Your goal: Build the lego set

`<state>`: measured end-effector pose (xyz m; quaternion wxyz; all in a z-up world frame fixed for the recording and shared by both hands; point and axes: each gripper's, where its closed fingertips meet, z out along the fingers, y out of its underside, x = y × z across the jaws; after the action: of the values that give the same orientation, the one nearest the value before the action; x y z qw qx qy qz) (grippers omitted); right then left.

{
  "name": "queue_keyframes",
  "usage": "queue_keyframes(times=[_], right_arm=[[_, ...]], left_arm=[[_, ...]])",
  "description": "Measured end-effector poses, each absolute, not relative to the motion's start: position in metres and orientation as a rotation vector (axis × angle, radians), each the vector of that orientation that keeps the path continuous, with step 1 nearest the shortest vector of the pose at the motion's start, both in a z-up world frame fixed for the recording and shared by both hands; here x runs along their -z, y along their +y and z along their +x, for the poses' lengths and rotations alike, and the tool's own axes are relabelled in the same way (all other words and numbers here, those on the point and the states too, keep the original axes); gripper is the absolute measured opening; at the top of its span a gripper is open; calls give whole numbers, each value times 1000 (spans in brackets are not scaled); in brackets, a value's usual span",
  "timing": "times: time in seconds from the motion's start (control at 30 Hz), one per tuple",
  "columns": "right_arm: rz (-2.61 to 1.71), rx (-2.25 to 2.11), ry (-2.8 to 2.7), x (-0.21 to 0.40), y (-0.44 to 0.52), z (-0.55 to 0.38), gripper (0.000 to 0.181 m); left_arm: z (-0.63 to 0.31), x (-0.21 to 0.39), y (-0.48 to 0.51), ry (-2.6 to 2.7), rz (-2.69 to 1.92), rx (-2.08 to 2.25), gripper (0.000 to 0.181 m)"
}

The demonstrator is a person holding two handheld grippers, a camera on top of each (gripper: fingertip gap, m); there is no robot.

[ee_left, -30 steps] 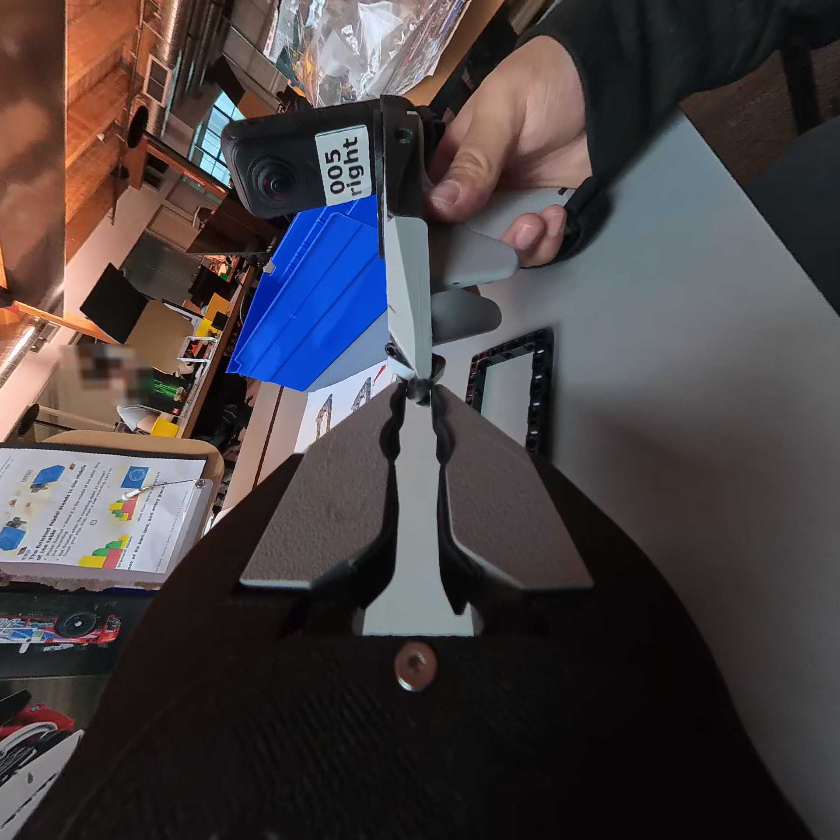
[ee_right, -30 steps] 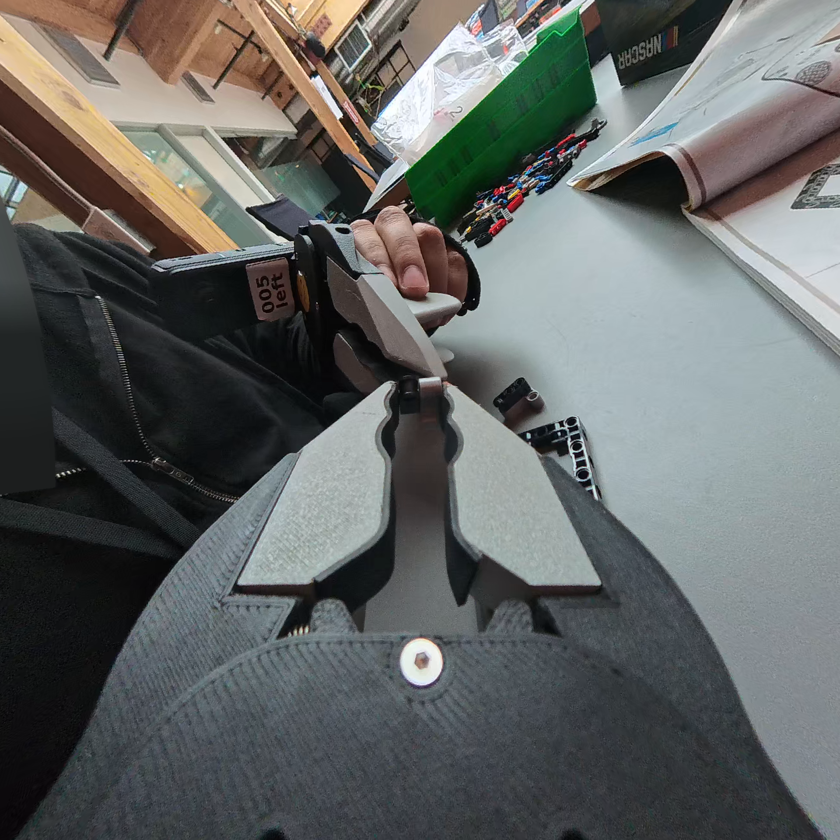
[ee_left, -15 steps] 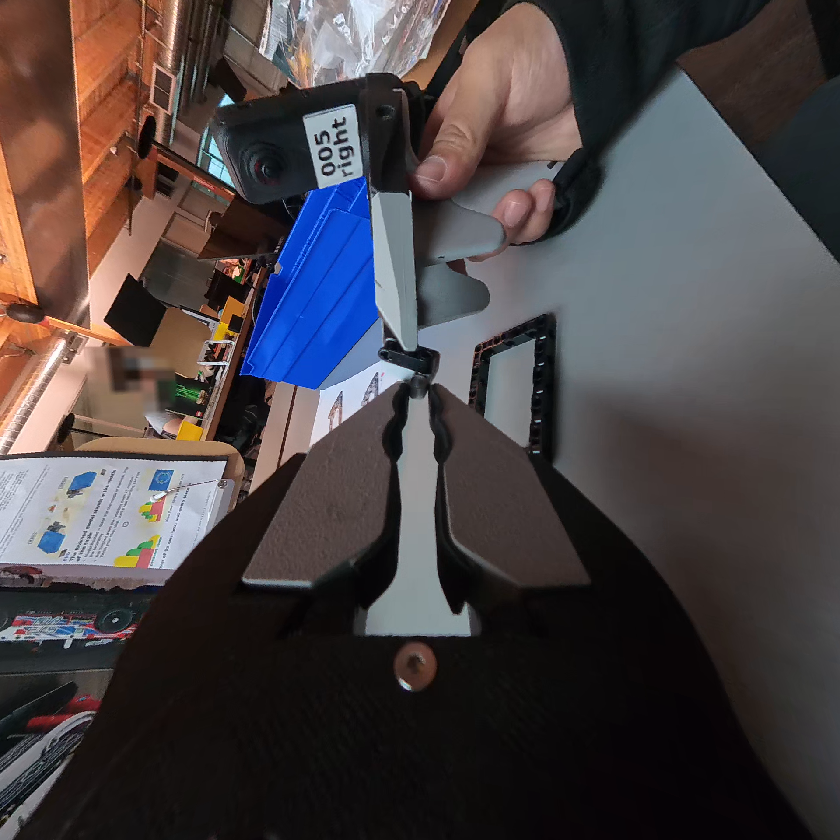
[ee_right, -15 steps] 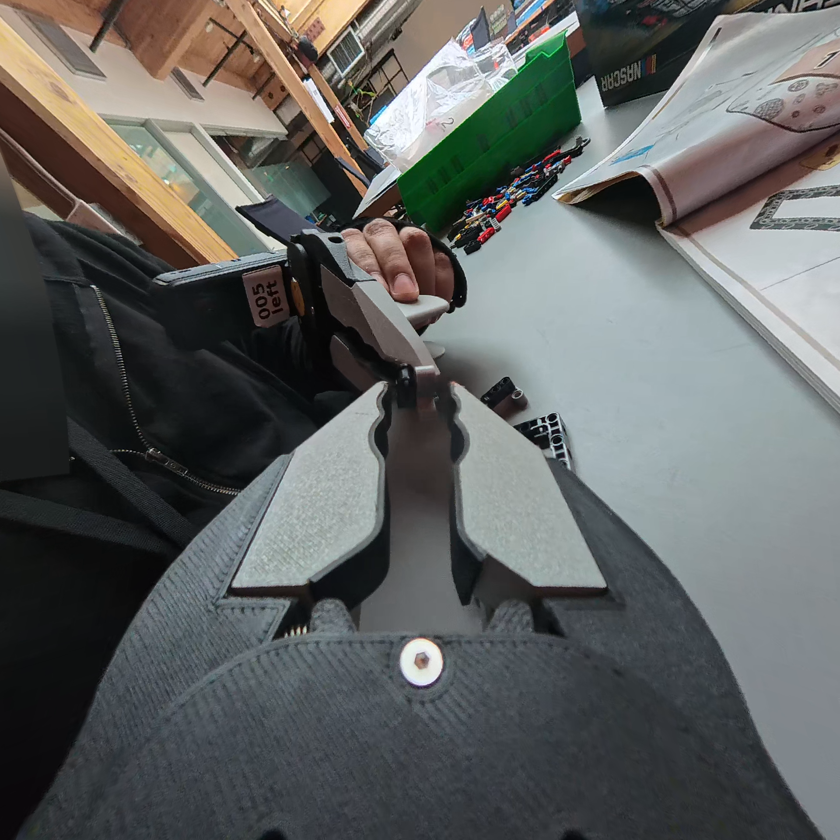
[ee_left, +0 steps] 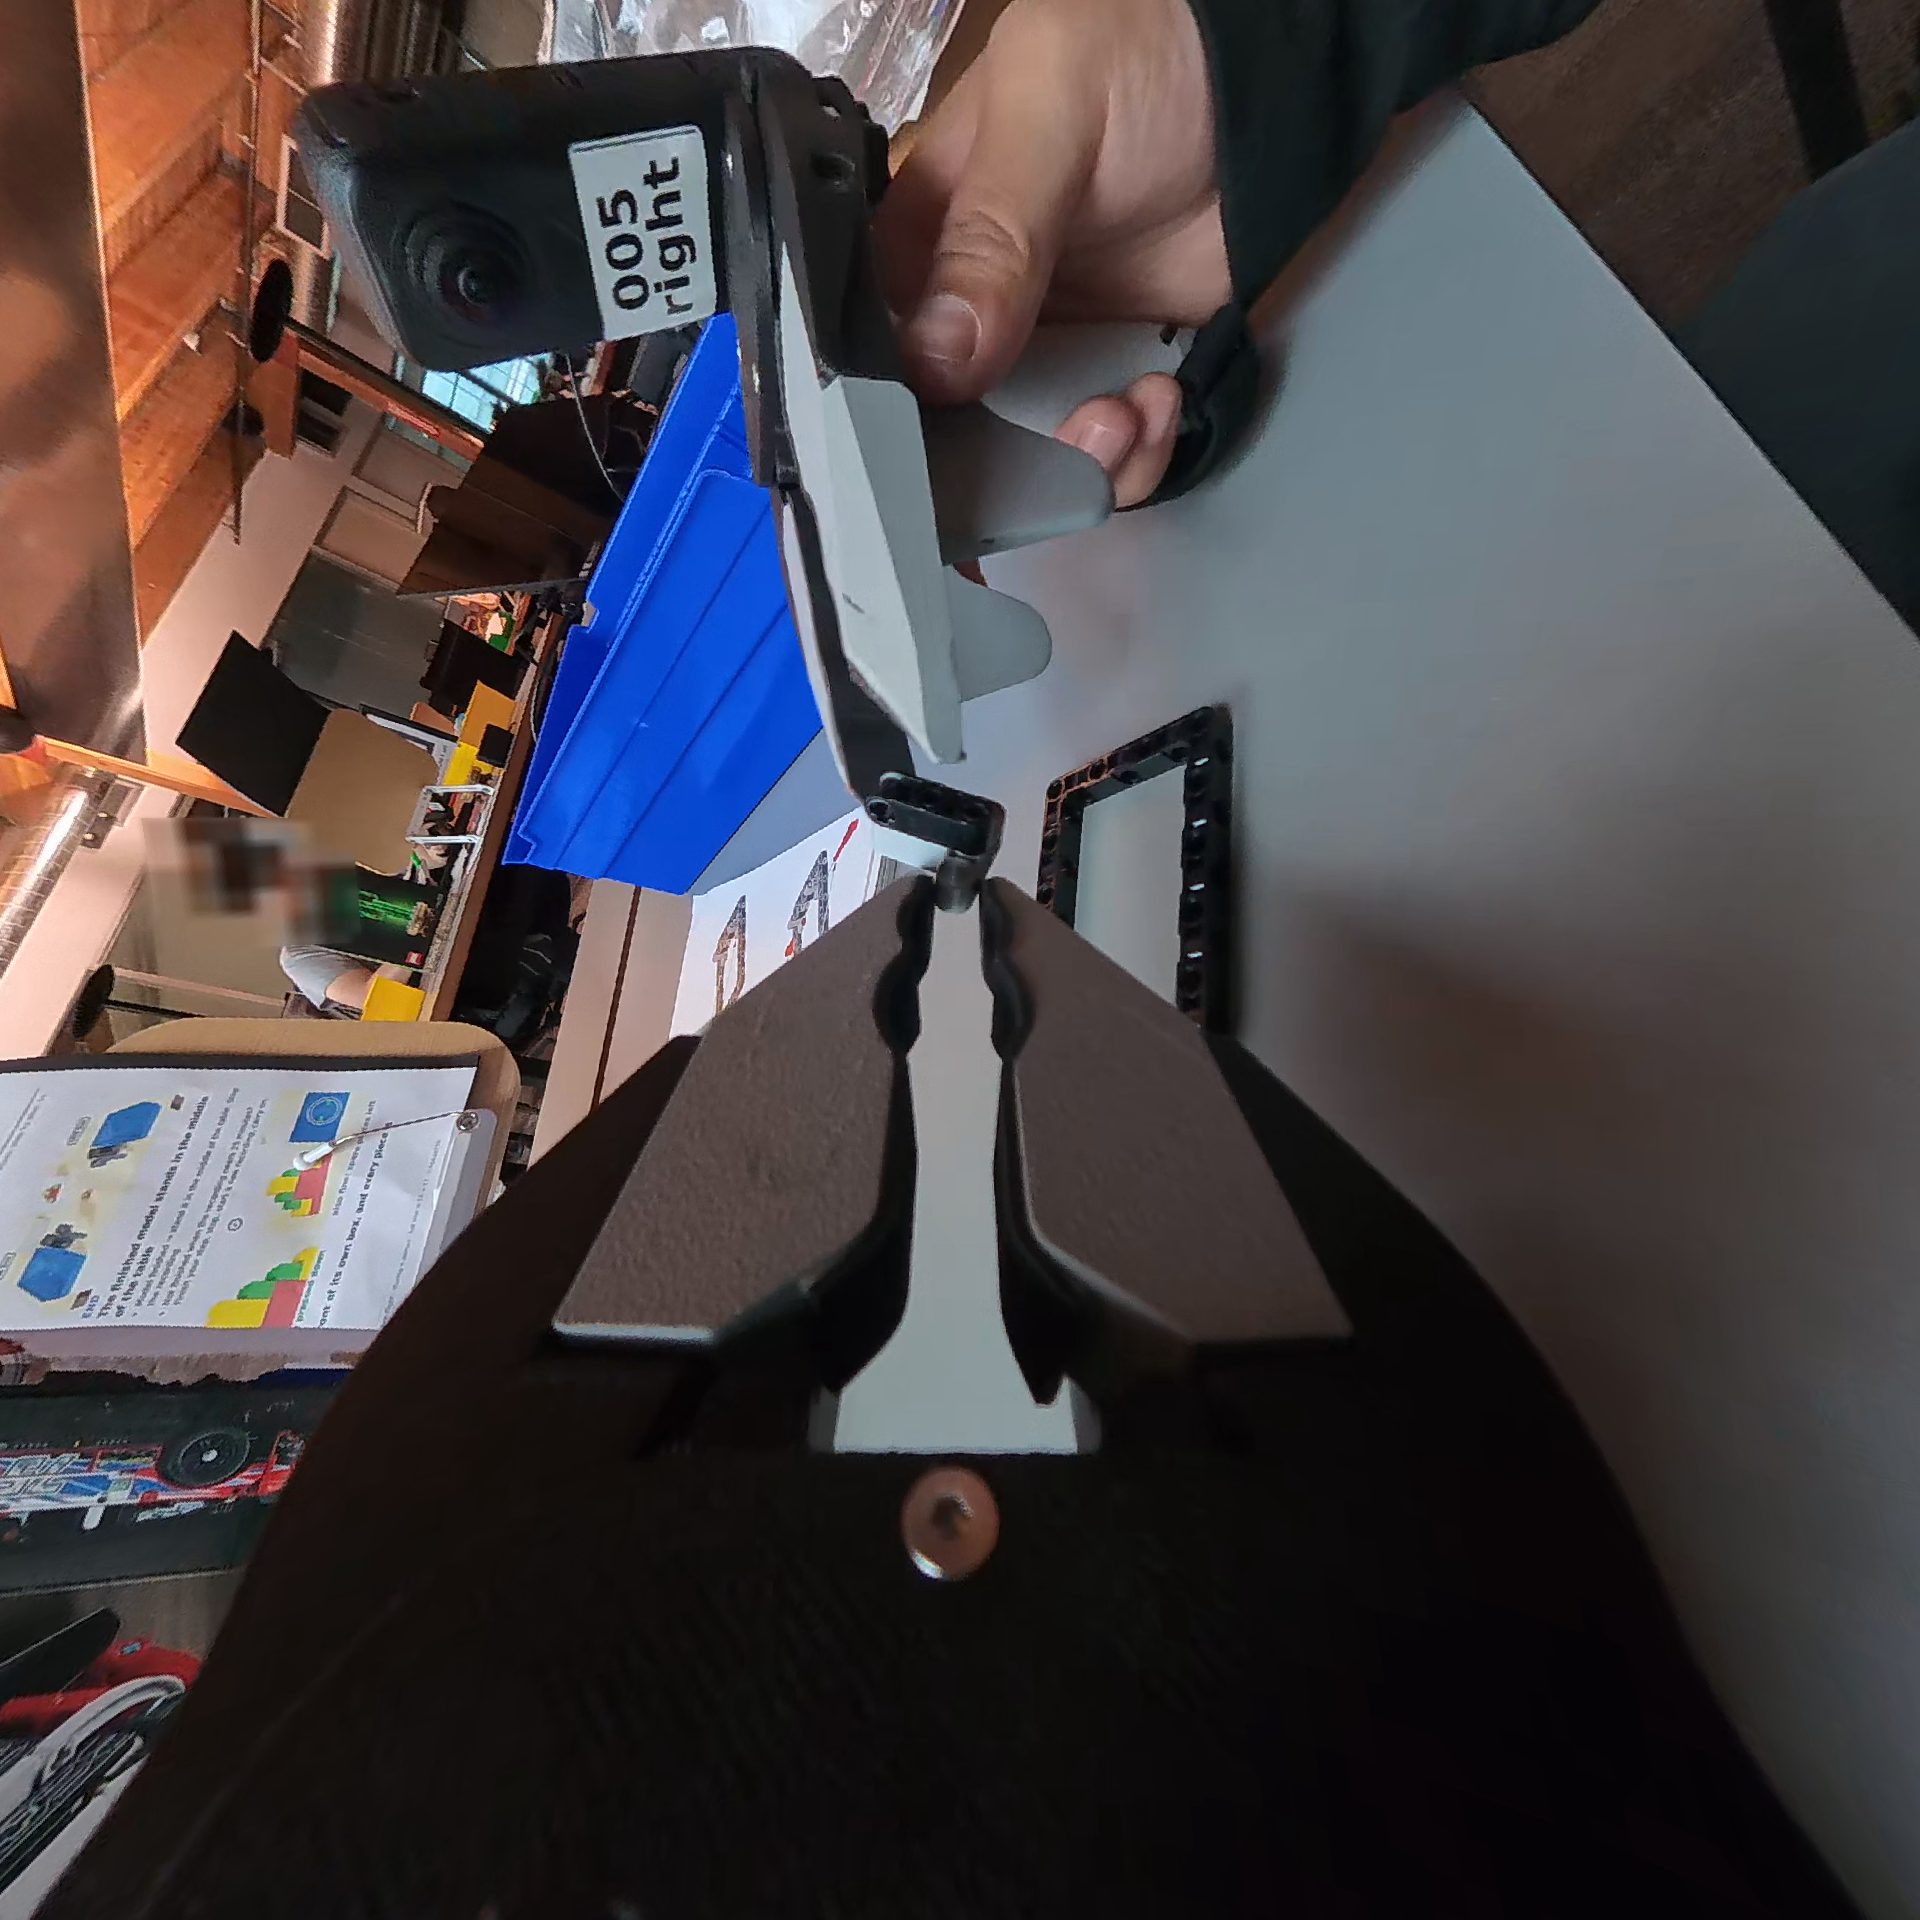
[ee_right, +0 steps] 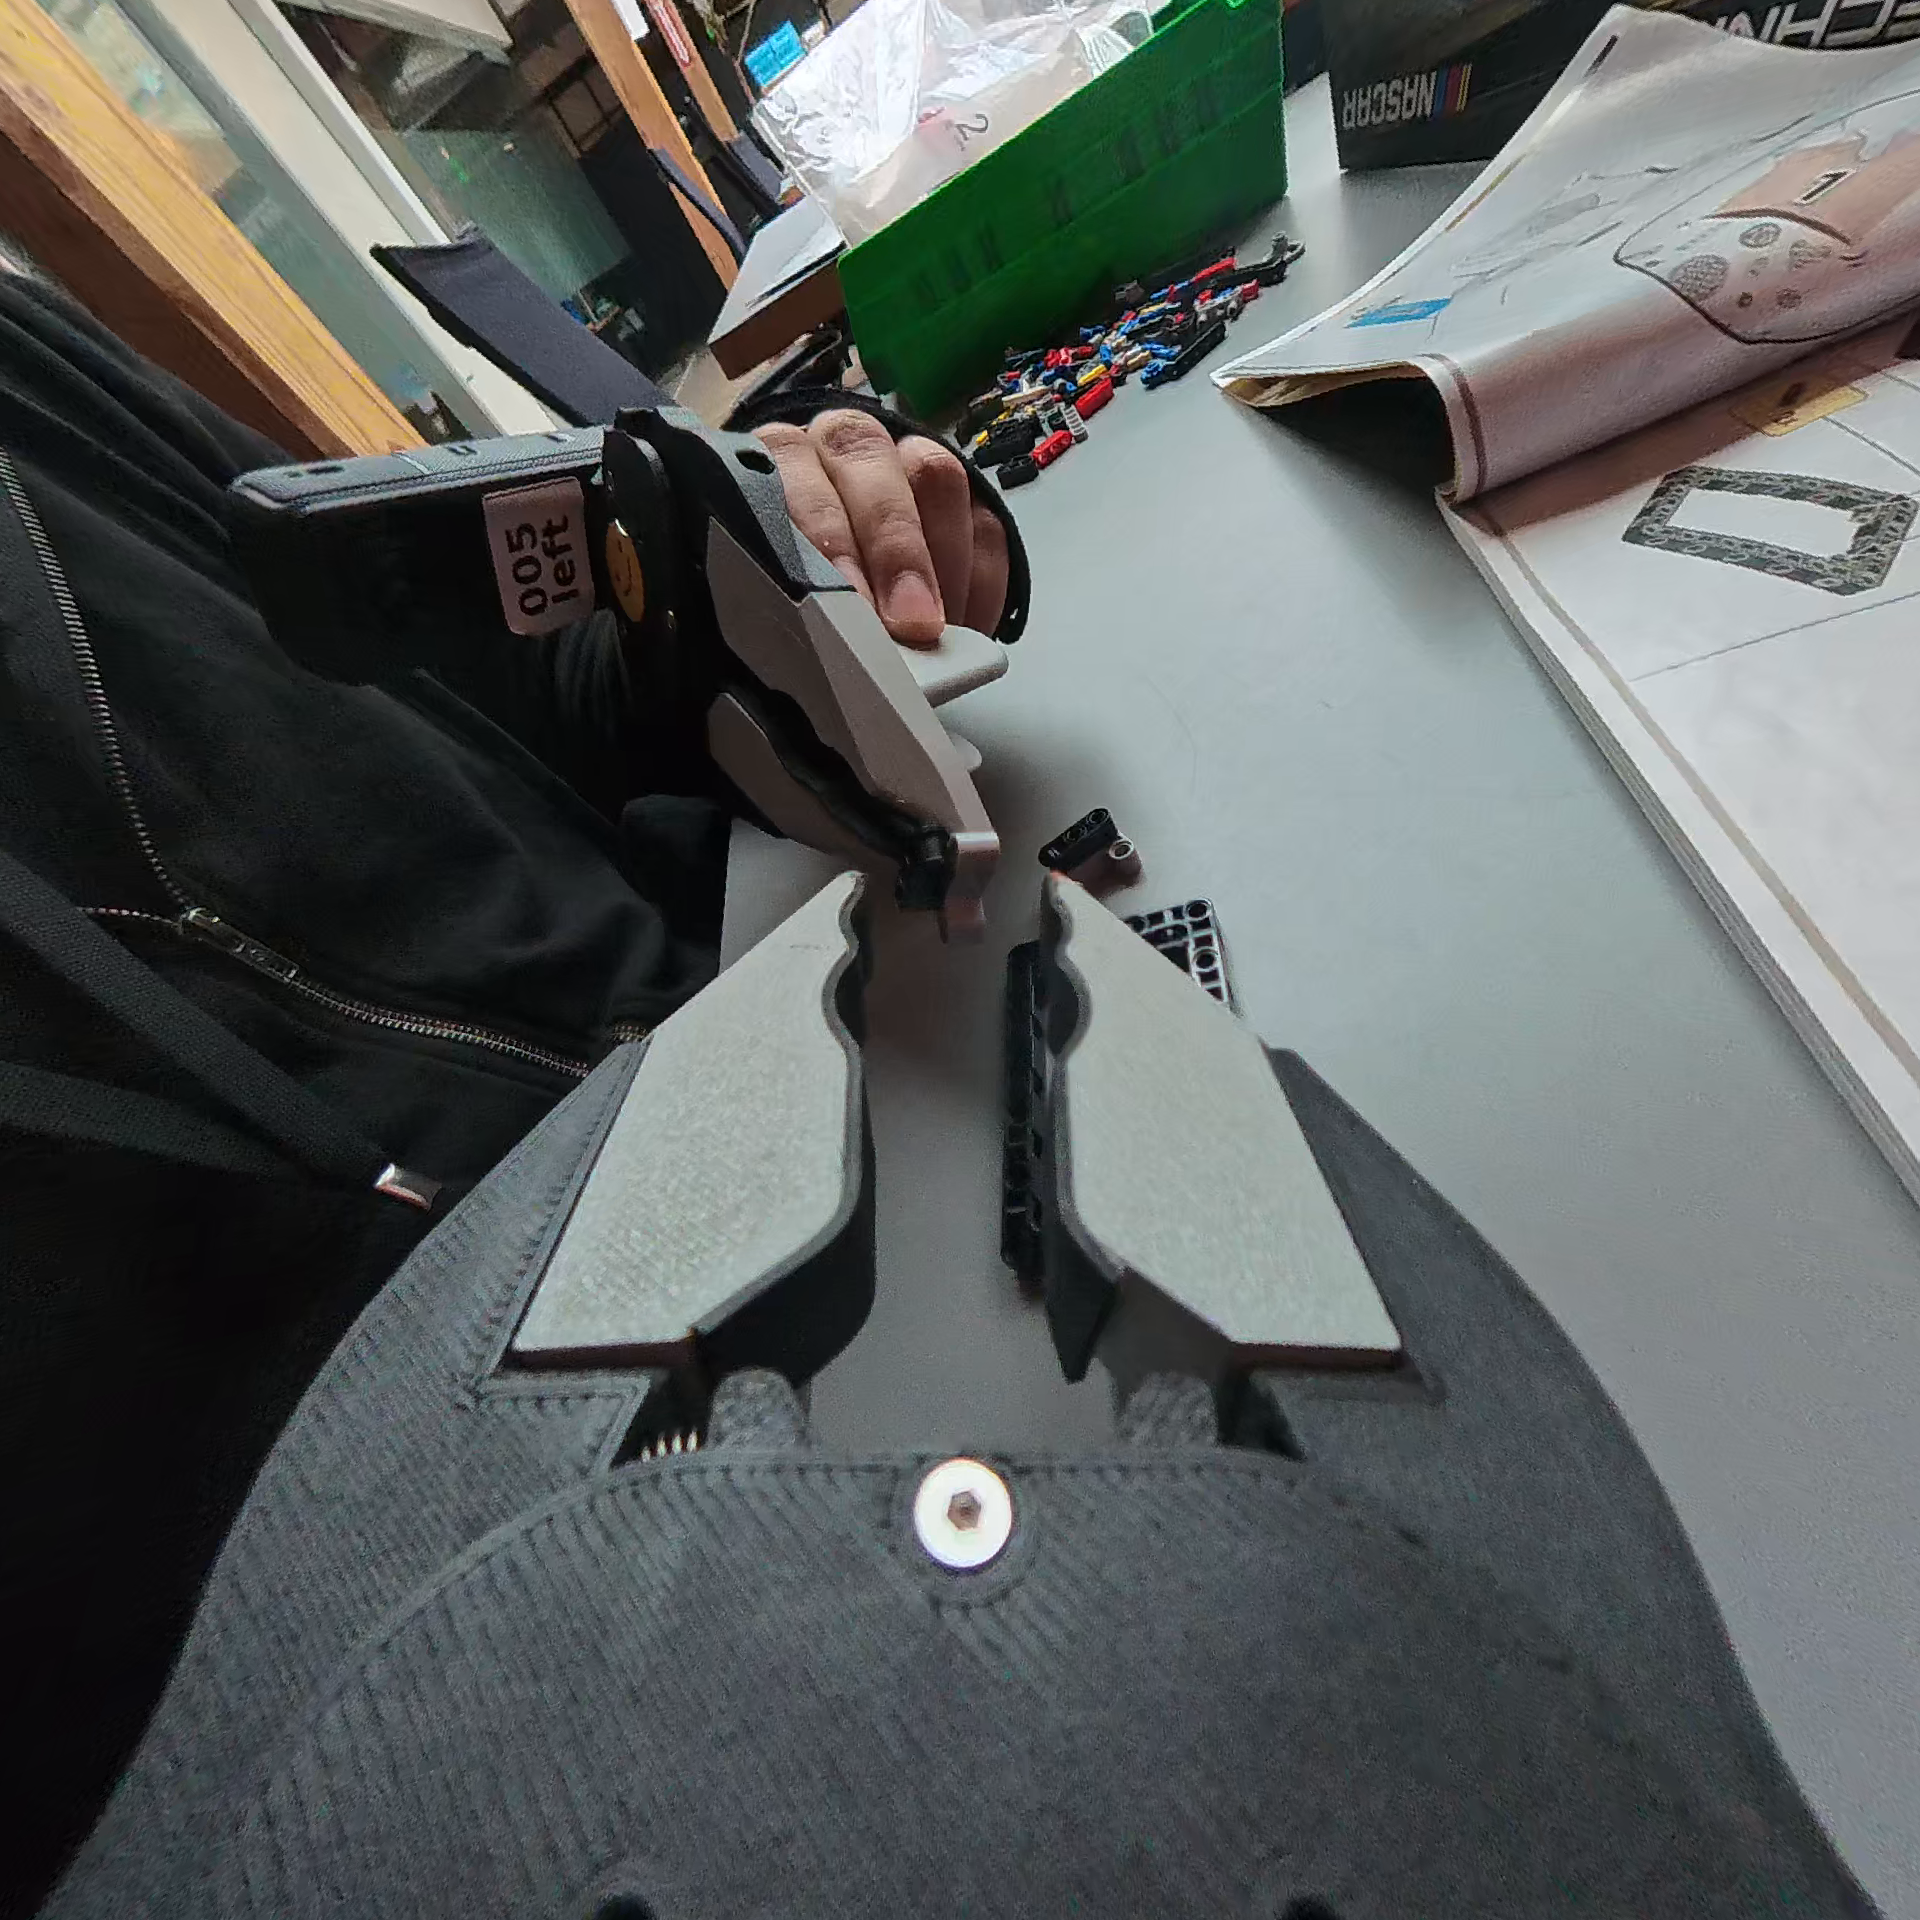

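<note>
My left gripper [ee_left: 951,896] is shut on a small black lego piece [ee_left: 938,818], pinching its lower stub at the fingertips above the grey table [ee_left: 1558,727]. The same piece [ee_right: 923,864] shows in the right wrist view at the left gripper's [ee_right: 940,883] tip. My right gripper [ee_right: 951,896] is open, its fingers standing apart on either side of that tip. In the left wrist view the right gripper [ee_left: 904,764] hangs just above the piece. A black rectangular lego frame [ee_left: 1205,862] lies on the table under the grippers, also in the right wrist view [ee_right: 1023,1112].
A small black and grey piece [ee_right: 1091,836] lies beyond the frame. An open instruction booklet [ee_right: 1714,540] is to the right, with a green bin [ee_right: 1060,208] and a pile of loose pieces [ee_right: 1122,353] farther back. A blue bin [ee_left: 675,644] and a printed sheet [ee_left: 208,1174] are to the left. Only a small space, under 4 cm, lies between the two pairs of fingers.
My right gripper has opened and let go of the black piece, which stays in the left gripper. The right gripper has tilted and pulled back a little.
</note>
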<state>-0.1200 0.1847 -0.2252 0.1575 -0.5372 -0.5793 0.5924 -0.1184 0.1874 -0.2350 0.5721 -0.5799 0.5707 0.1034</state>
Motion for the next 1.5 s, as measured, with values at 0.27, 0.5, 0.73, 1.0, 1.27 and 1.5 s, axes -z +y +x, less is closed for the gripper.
queue_keyframes(times=[0.27, 0.5, 0.73, 1.0, 1.27, 1.5], right_arm=[[-1539, -1595, -1697, 232, 181, -127, 13], [-1440, -1128, -1878, 262, 182, -132, 13], [-1373, -919, -1968, 277, 188, -143, 13], [-1408, -996, -1956, 278, 194, -143, 13], [-1420, -961, -1991, 284, 193, -144, 13], [-1384, -879, -1975, 285, 196, -144, 14]], left_arm=[[-118, 244, 185, 1338, -1457, -155, 13], [-133, 260, 173, 1242, -1874, 463, 67], [-146, 298, 188, 1312, -2093, 507, 90], [-139, 296, 194, 1296, -2040, 585, 67], [-137, 296, 192, 1290, -2038, 589, 60], [-136, 296, 192, 1282, -2040, 575, 58]])
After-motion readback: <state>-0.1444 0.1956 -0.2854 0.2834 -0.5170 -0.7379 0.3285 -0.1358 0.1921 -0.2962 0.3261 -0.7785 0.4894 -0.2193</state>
